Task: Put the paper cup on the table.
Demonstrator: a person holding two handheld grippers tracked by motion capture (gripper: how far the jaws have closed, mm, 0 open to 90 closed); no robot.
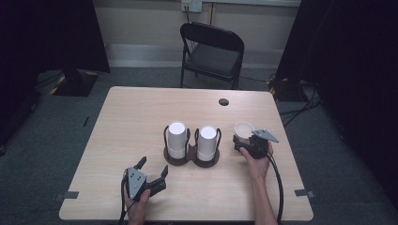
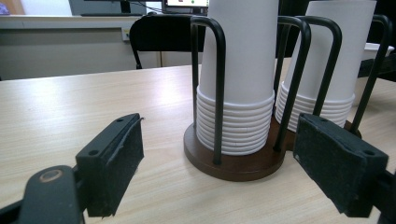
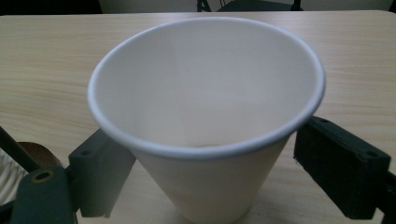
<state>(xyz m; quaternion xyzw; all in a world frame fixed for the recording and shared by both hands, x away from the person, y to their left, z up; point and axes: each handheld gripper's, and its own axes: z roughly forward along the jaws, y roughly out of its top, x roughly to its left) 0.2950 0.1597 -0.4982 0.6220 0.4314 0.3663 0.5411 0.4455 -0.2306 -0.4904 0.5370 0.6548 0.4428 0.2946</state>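
Paper cup (image 3: 205, 121) upright, mouth up, on table (image 1: 117, 122) right of cup holder (image 1: 191, 158). Right gripper (image 1: 248, 142) straddles cup; whether pads touch wall, cannot tell. Close gently on lower wall, avoid crushing. Left gripper (image 2: 233, 172) spread wide, empty, facing stacked cups (image 2: 236, 88).

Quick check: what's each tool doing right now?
Left tool: open, holding nothing, jaws facing the cup holder.
Right tool: jaws on both sides of an upright paper cup; whether they are clamped on it cannot be told.
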